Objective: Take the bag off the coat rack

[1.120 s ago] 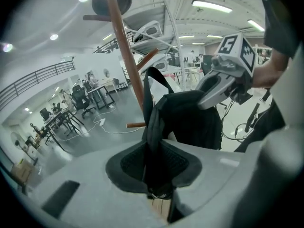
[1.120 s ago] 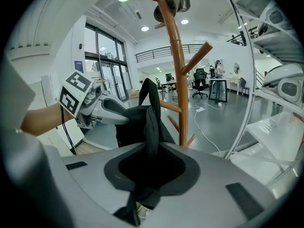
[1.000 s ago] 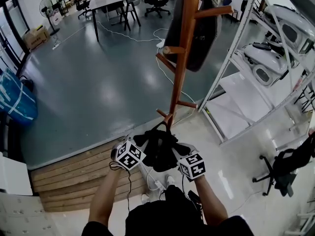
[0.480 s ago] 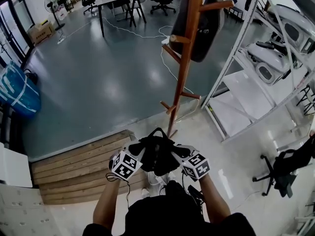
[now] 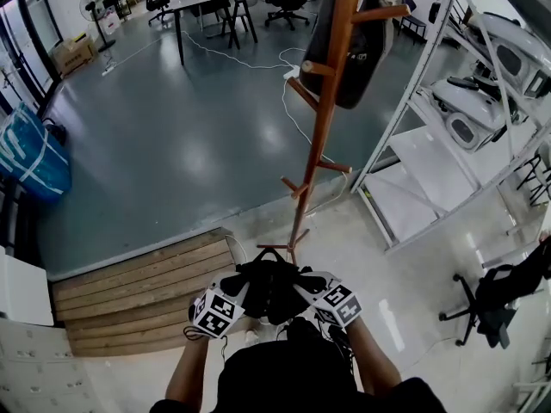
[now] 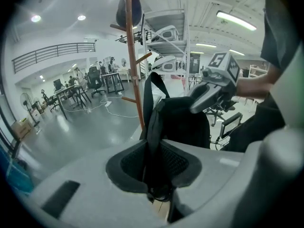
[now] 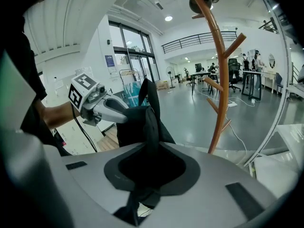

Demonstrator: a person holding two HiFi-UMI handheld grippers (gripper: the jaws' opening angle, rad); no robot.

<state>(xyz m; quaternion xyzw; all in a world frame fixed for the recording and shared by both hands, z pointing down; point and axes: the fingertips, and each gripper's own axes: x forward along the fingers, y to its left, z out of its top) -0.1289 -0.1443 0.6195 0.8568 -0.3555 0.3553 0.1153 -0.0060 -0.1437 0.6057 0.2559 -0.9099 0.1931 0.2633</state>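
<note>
A black bag (image 5: 271, 286) hangs between my two grippers, close to my body and clear of the wooden coat rack (image 5: 323, 101). My left gripper (image 5: 231, 292) is shut on one of its straps (image 6: 151, 127), which runs up out of the jaws. The bag's body (image 6: 183, 122) sits just beyond. My right gripper (image 5: 312, 289) is shut on another strap (image 7: 151, 122) from the opposite side. Each gripper view shows the other gripper: the right one (image 6: 211, 91) and the left one (image 7: 107, 109). A second dark bag (image 5: 349, 50) still hangs high on the rack.
White metal shelving (image 5: 448, 119) stands right of the rack. A wooden step (image 5: 138, 291) lies to my left and a blue bag (image 5: 30, 157) at the far left. A black office chair (image 5: 495, 291) stands at the right. A white cable (image 5: 293, 119) crosses the grey floor.
Both grippers and the bag have drawn back toward my body, lower in the head view and farther from the rack's lowest pegs. Both grips are unchanged.
</note>
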